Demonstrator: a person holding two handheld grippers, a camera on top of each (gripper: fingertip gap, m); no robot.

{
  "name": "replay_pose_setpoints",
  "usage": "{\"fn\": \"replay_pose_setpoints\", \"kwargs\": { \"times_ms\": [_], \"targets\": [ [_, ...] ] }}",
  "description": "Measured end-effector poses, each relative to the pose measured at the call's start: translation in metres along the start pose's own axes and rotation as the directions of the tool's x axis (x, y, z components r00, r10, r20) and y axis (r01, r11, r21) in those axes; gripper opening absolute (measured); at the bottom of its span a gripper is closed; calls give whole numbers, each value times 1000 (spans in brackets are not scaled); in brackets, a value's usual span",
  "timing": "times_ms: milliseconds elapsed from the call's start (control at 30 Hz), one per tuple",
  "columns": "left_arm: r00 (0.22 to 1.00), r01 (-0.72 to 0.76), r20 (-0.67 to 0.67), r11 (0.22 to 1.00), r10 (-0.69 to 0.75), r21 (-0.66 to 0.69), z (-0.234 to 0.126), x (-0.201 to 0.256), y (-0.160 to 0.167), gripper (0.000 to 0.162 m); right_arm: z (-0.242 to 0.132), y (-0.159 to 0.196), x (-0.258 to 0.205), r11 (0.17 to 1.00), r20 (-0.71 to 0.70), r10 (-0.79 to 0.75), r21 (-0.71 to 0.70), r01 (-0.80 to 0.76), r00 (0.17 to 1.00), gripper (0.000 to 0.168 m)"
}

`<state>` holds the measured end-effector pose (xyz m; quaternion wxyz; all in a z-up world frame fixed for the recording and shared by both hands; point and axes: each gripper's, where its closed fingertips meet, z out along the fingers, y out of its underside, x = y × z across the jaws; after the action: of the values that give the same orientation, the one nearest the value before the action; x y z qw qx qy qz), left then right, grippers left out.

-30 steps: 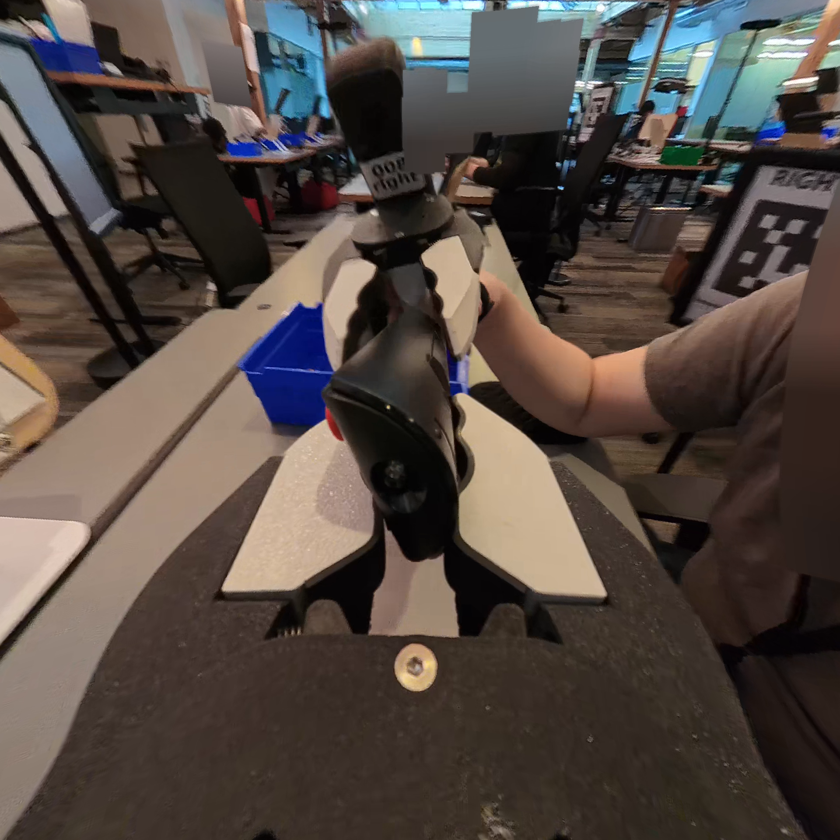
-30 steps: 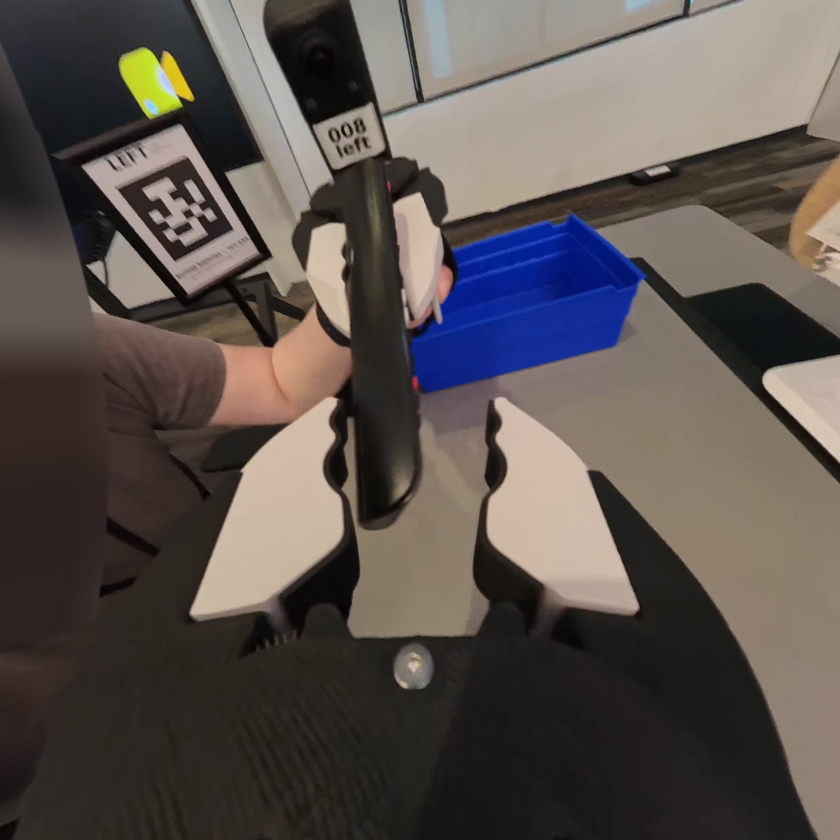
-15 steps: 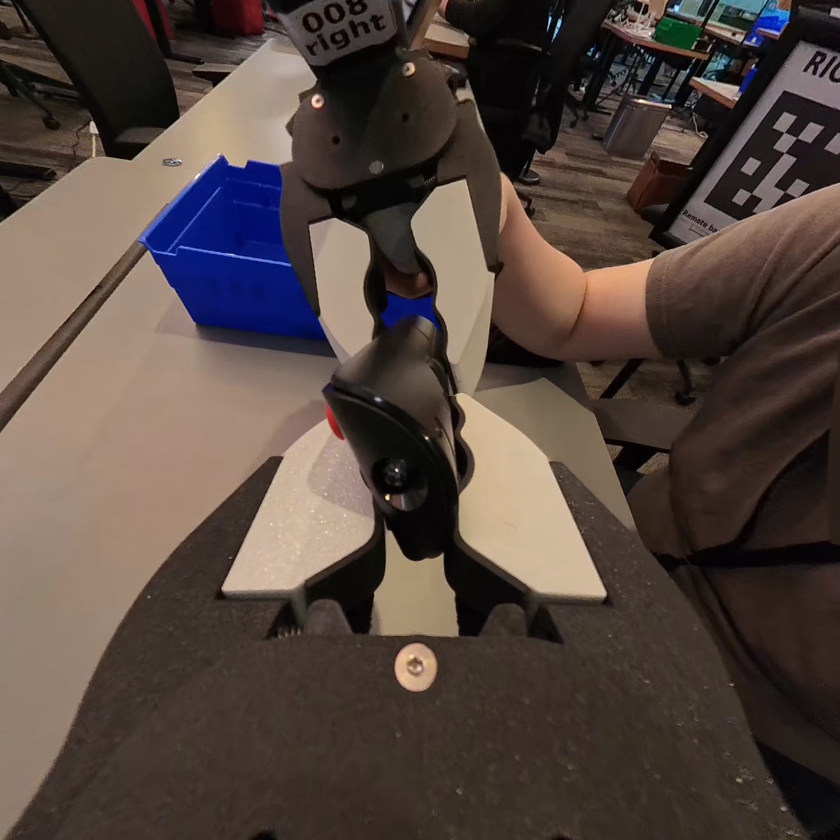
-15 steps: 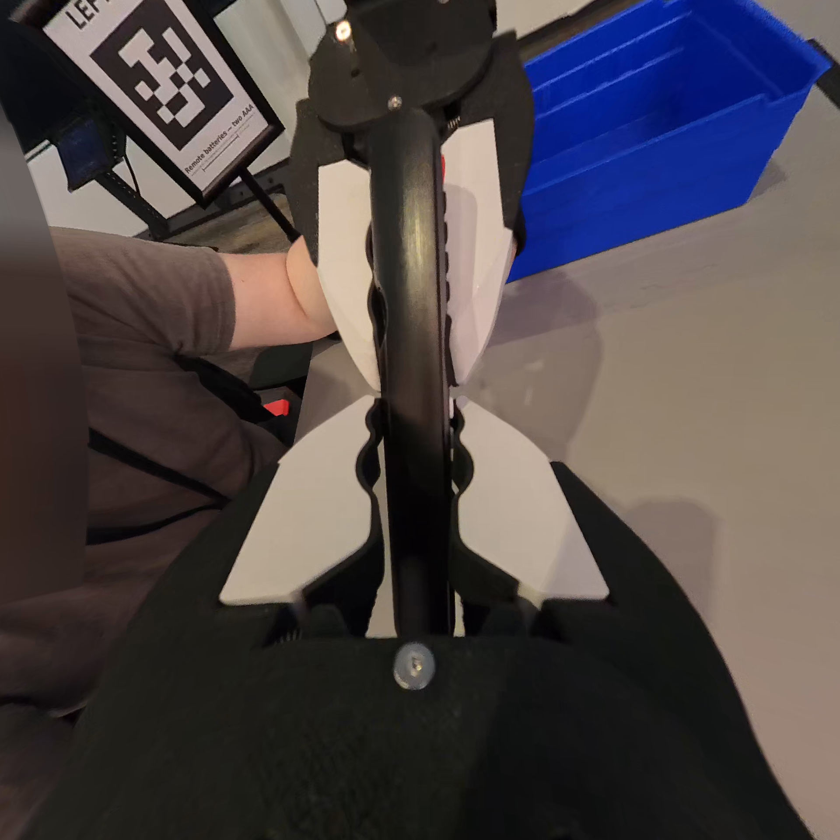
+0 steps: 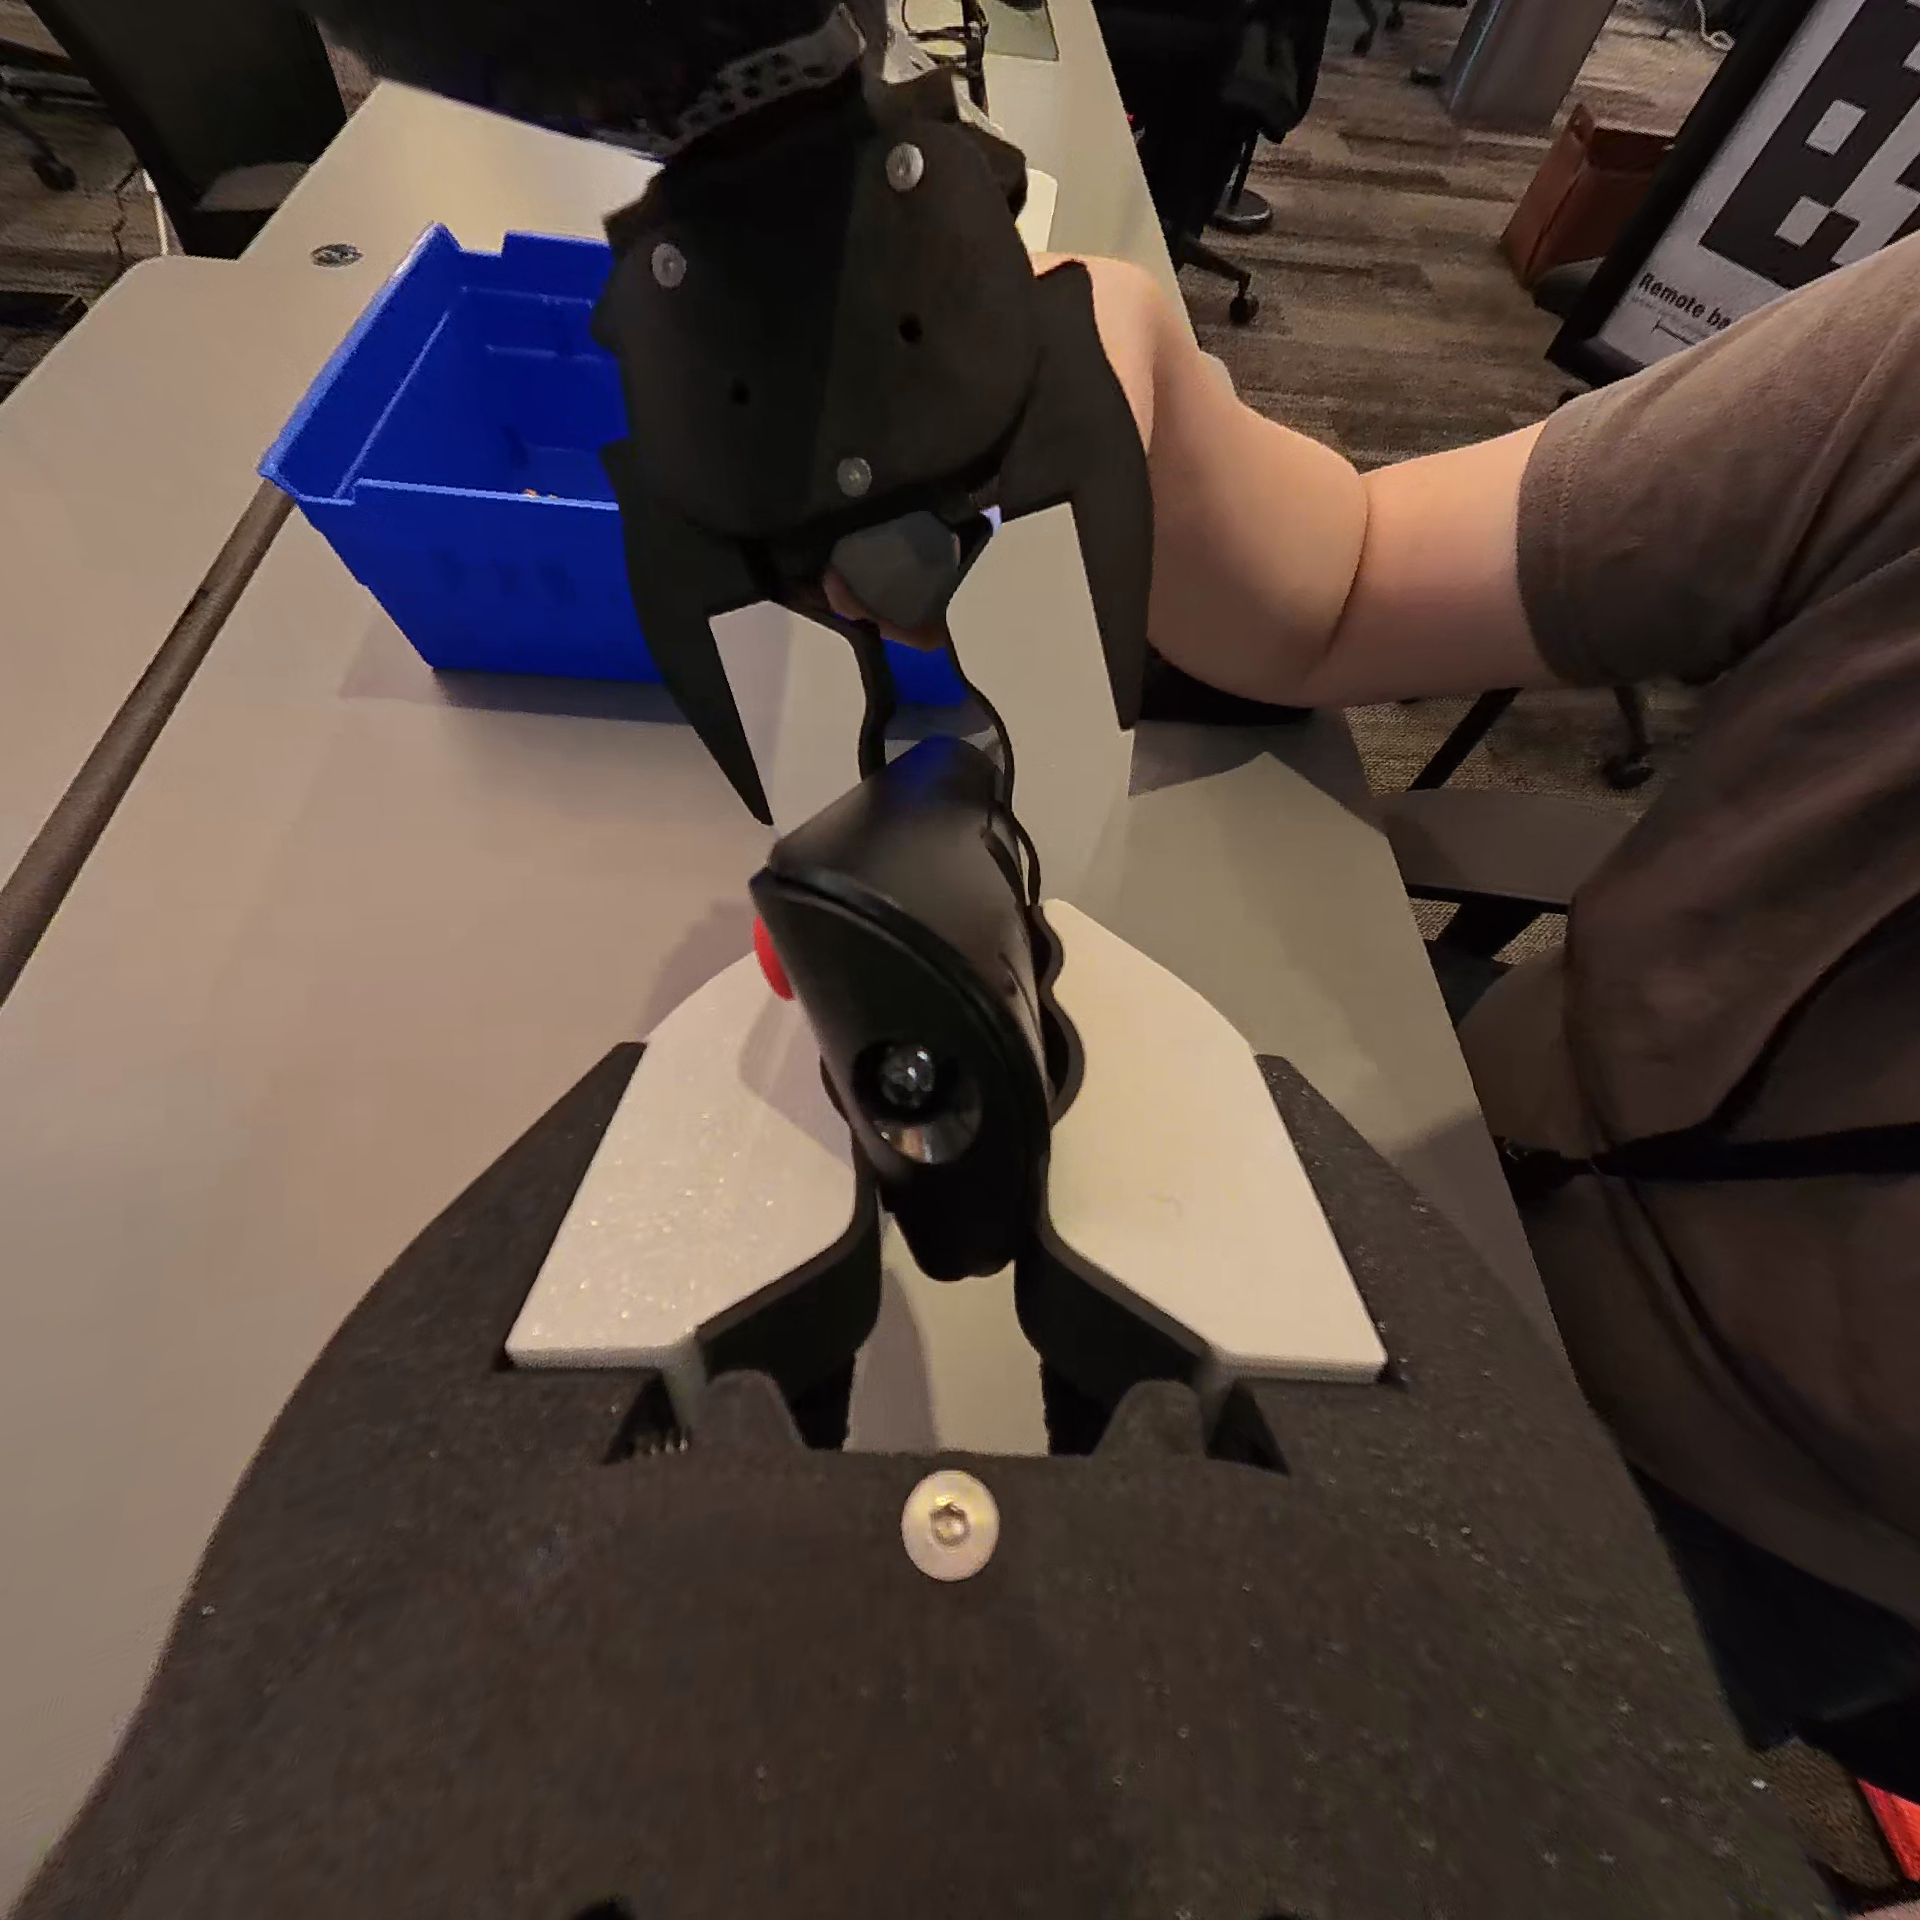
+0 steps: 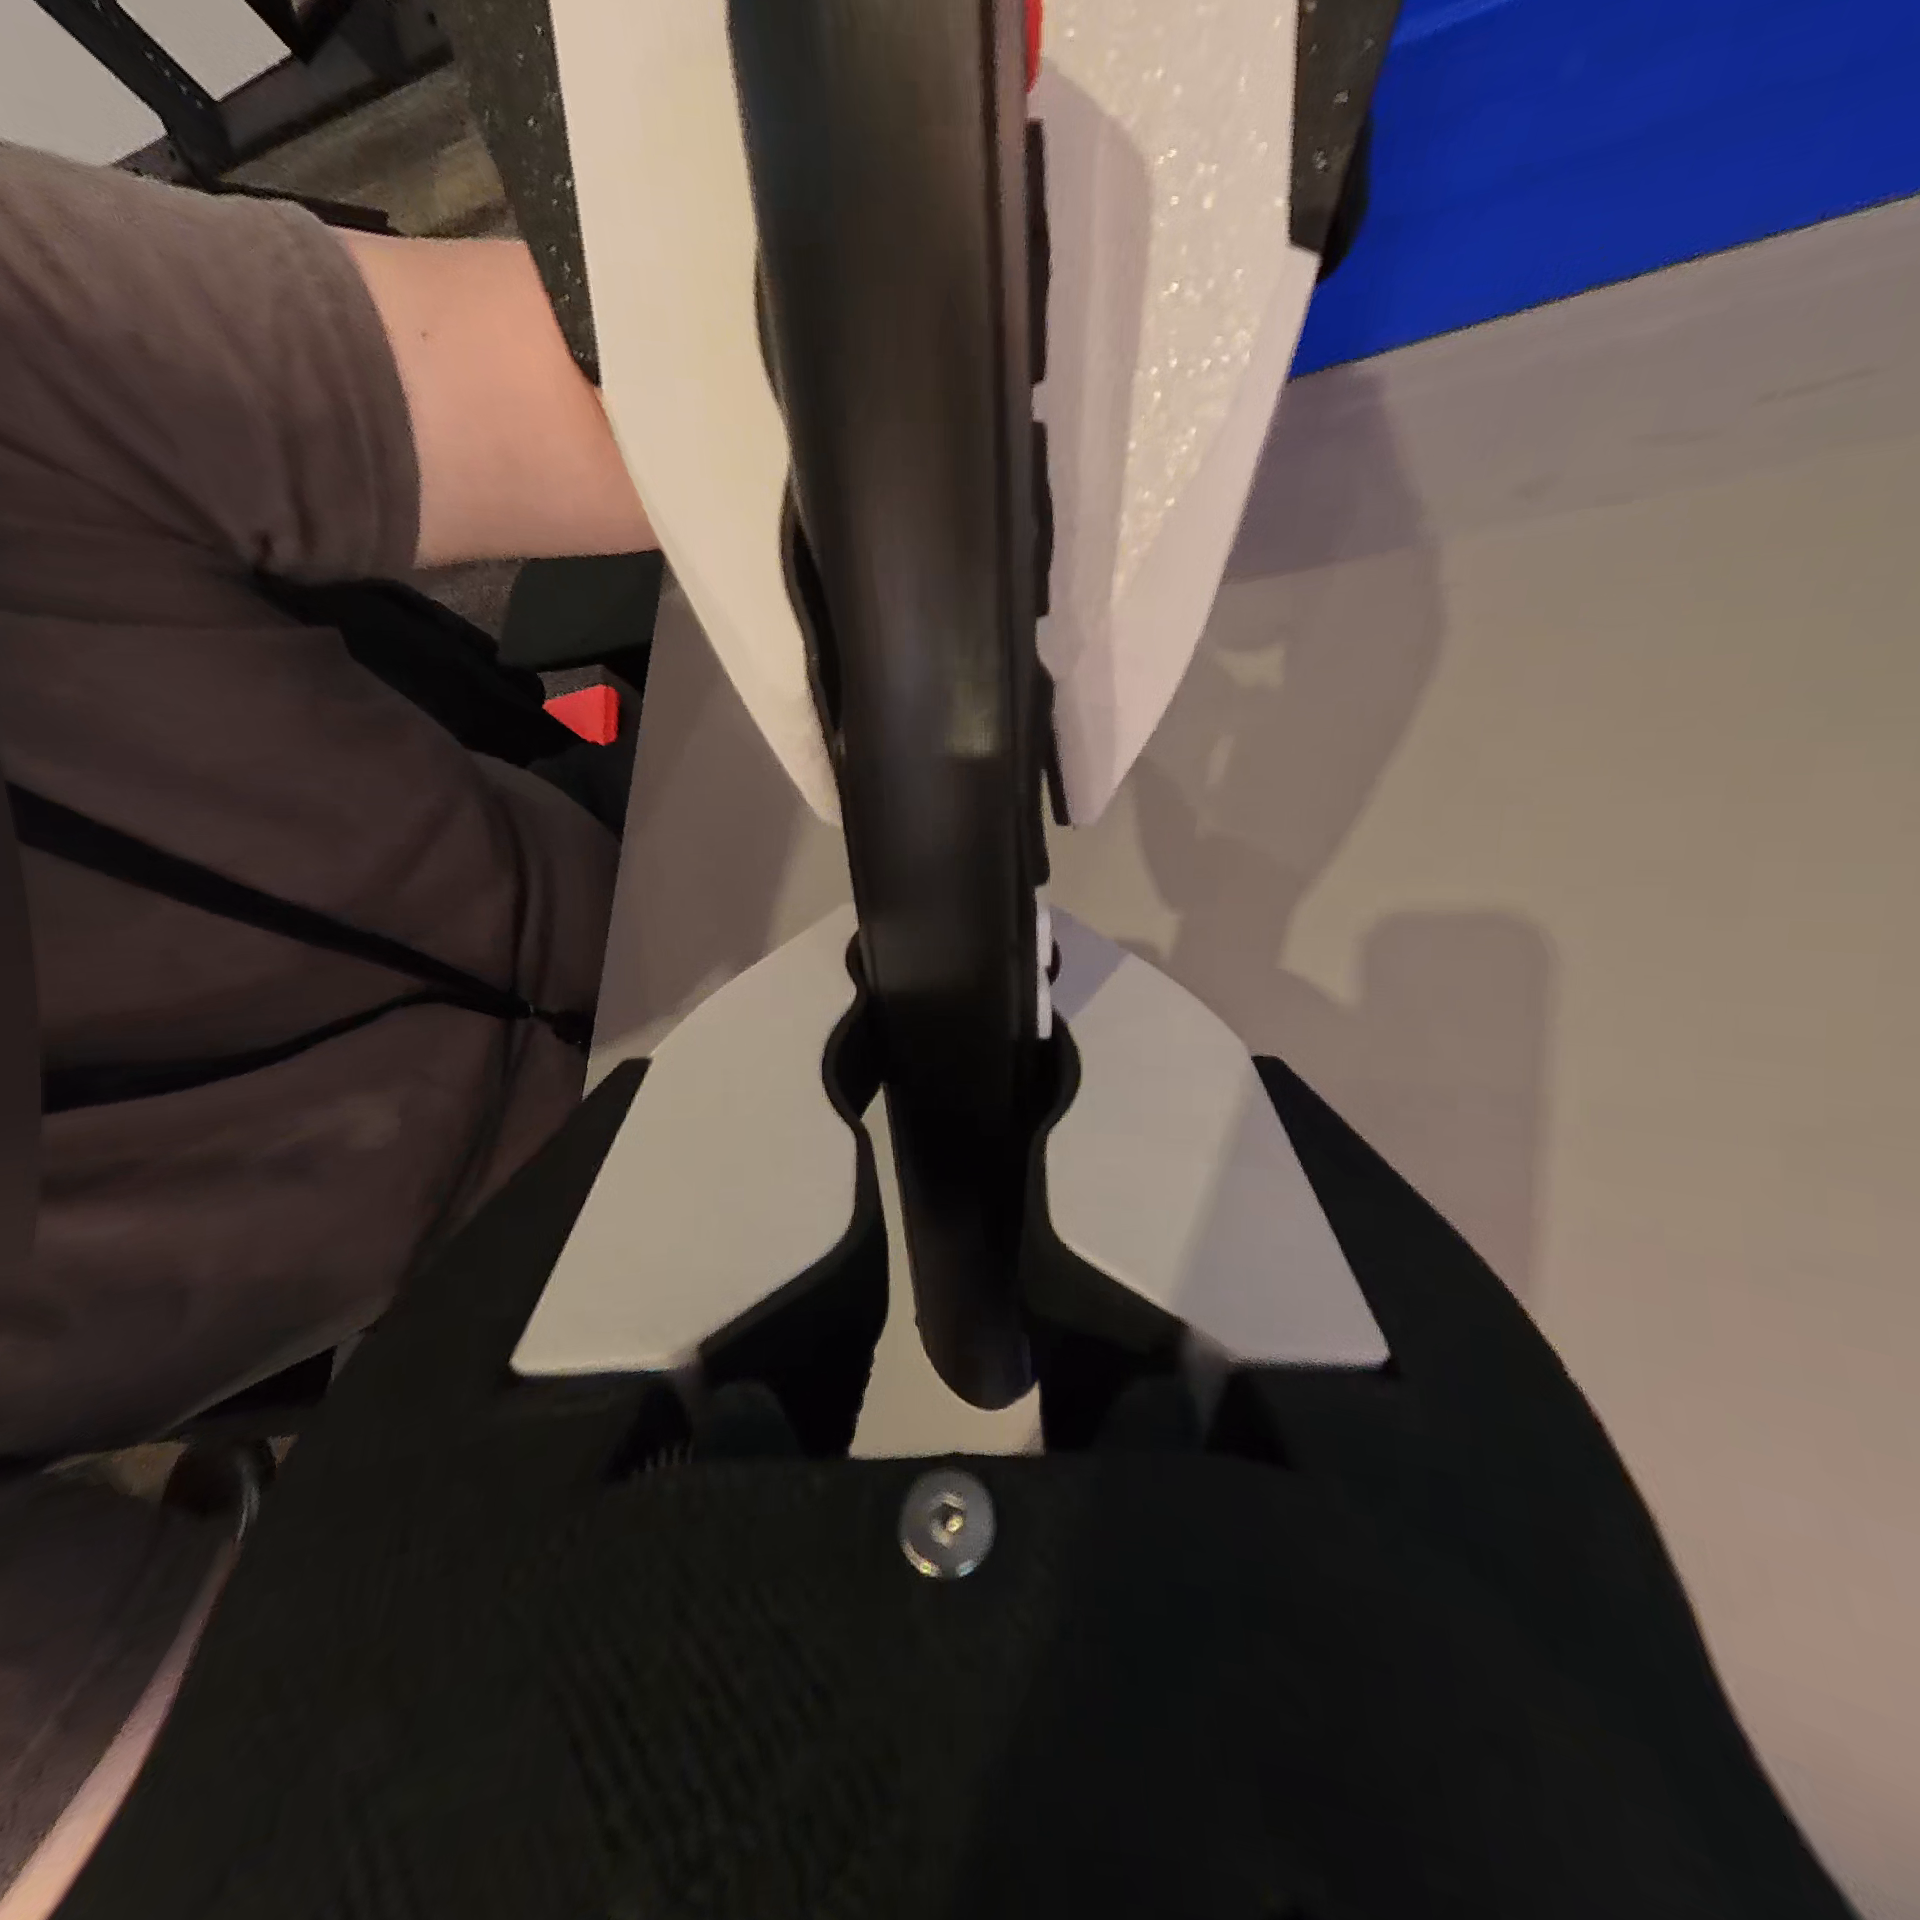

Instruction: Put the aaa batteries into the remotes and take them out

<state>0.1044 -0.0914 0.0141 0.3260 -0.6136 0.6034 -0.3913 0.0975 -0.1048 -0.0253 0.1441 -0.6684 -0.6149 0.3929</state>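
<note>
Now both grippers face each other, left gripper [image 5: 951, 1049] and right gripper [image 6: 951, 1023] fingers clamped on black remote [image 5: 914, 997].

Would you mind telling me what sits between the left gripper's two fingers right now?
The black remote is clamped between the left gripper fingers, seen in the left wrist view; the right gripper grips its far end.

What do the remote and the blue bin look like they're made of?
Remote: looks like hard black plastic, semi-gloss, with soft highlights along its curved shell and a red button that may be rubber. Blue bin: likely moulded rigid plastic, with uniform colour and a slight sheen.
</note>
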Motion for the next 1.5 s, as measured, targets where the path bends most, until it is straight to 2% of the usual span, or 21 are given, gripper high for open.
{"fn": "replay_pose_setpoints", "kwargs": {
  "times_ms": [433, 700, 867, 1067, 1167, 1233, 1500],
  "targets": [
    [998, 53, -43, 998, -53, 16, 10, -5, 4, 26, -2, 14, 4, 997, -9, 49, -59, -49, 999, 27],
    [996, 74, -54, 997, -72, 28, 8, -3, 2, 26, -2, 2, 5, 996, -14, 85, 1, -85, 996, 30],
    [999, 28, -32, 999, -29, -24, 12, -3, 9, 26, 3, 14, 9, 995, -85, 6, -98, -15, 996, 26],
    [998, 46, -35, 999, -47, -26, 11, -5, 12, 27, 2, 13, 10, 996, -84, 19, -86, -26, 996, 25],
    [997, 31, -69, 993, -39, -117, 13, 1, 27, 30, 1, 19, 8, 993, -75, 20, -117, -29, 997, 25],
    [999, 1, -51, 988, -9, -152, 13, -1, 33, 25, 1, 19, 6, 992, -54, 31, -118, -37, 998, 25],
    [998, 29, -46, 996, -33, -85, 7, -3, 21, 25, 1, 19, 6, 993, -33, 53, -105, -56, 998, 25]
  ]
}}
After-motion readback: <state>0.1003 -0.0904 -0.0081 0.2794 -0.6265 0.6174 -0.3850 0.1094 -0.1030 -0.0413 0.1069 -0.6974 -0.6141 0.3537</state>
